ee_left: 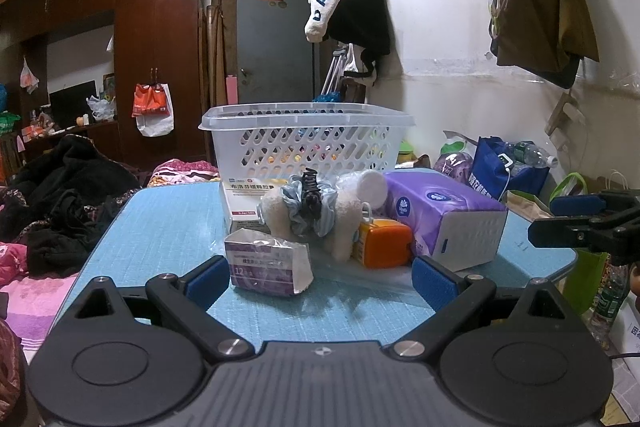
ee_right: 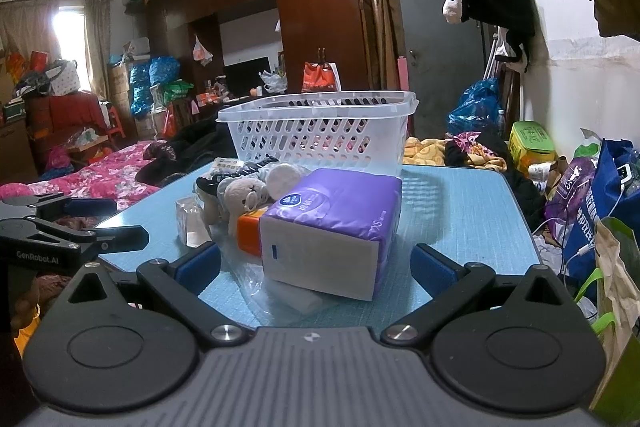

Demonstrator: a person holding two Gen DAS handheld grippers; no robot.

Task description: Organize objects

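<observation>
A white perforated basket (ee_left: 306, 143) stands at the far side of a blue table (ee_left: 160, 239). In front of it lie a purple tissue pack (ee_left: 444, 215), an orange box (ee_left: 382, 243), a white plush toy (ee_left: 344, 211) with a blue scrunchie and black hair claw (ee_left: 310, 191), a white medicine box (ee_left: 248, 199), and a small purple box in plastic (ee_left: 268, 267). My left gripper (ee_left: 320, 285) is open, the small purple box just ahead of it. My right gripper (ee_right: 316, 267) is open, with the tissue pack (ee_right: 332, 227) between its fingers; the basket (ee_right: 320, 135) stands behind.
A clear plastic bag (ee_left: 360, 275) lies under the objects. A bed with pink bedding (ee_right: 100, 179) and dark clothes is left of the table. Bags (ee_right: 600, 195) crowd the floor at the right. A wardrobe (ee_left: 160, 39) and a grey door (ee_left: 272, 39) stand behind.
</observation>
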